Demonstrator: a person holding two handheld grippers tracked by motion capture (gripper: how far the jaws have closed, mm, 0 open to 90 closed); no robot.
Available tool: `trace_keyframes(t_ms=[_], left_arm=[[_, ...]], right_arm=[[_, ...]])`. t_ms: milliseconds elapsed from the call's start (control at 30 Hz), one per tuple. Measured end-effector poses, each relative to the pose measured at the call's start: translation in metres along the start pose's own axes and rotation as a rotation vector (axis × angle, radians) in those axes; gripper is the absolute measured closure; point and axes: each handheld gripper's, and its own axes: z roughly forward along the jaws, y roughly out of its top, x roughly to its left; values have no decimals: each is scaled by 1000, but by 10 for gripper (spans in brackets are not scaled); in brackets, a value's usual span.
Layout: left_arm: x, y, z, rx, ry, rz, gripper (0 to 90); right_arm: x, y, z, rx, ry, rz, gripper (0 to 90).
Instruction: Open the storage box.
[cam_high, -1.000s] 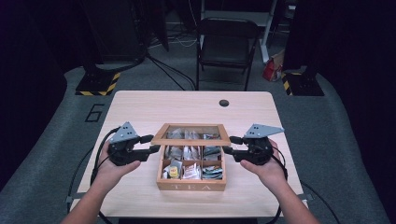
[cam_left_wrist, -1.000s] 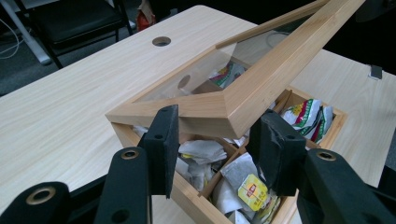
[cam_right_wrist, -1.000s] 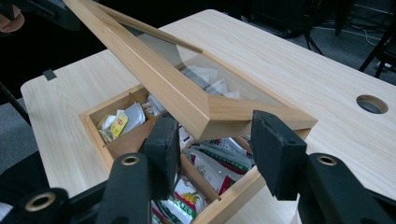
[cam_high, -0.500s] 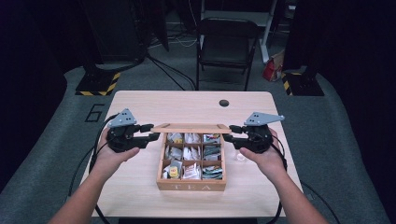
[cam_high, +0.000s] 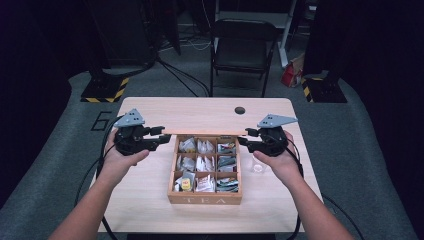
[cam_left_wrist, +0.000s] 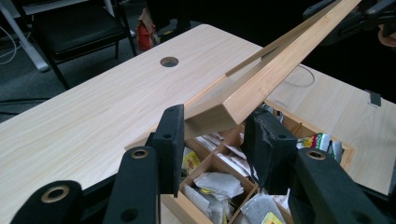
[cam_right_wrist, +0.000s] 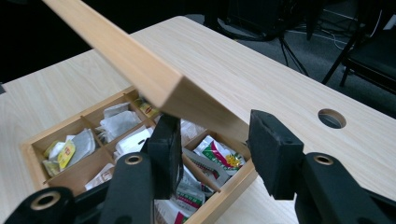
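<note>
Swinging the lid (cam_high: 200, 134) up off the tea box (cam_high: 206, 196) mid-frame: left gripper (cam_high: 162, 139) and right gripper (cam_high: 242, 137) each pinch an end, lid's raised near upright, tea bags exposed, still needs laying back on the table (cam_high: 150, 200)

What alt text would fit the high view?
Two hand-held grippers, left gripper and right gripper, hold the raised lid of a wooden tea box by its ends. The box, full of tea bags, sits on a table.
</note>
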Motion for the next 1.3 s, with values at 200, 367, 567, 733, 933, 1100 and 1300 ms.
trace_keyframes(t_ms=[200,367,567,733,933,1100,1300], left_arm=[[4,4,1,-5,-5,-9,595],[8,8,3,-5,1,-8,602],[12,12,4,-8,-2,-19,609],[15,11,6,-25,-4,-26,604],[21,5,14,-19,12,-26,607],[27,-2,23,-11,18,-25,602],[33,-7,37,-15,25,-35,594]], right_arm=[[-7,0,14,13,-8,22,557],[-13,-1,24,14,-16,33,567],[-21,-1,33,13,-8,53,564],[-26,0,34,4,13,55,566],[-27,2,35,4,10,62,569],[-29,3,35,5,12,73,570],[-30,5,36,8,10,81,574]])
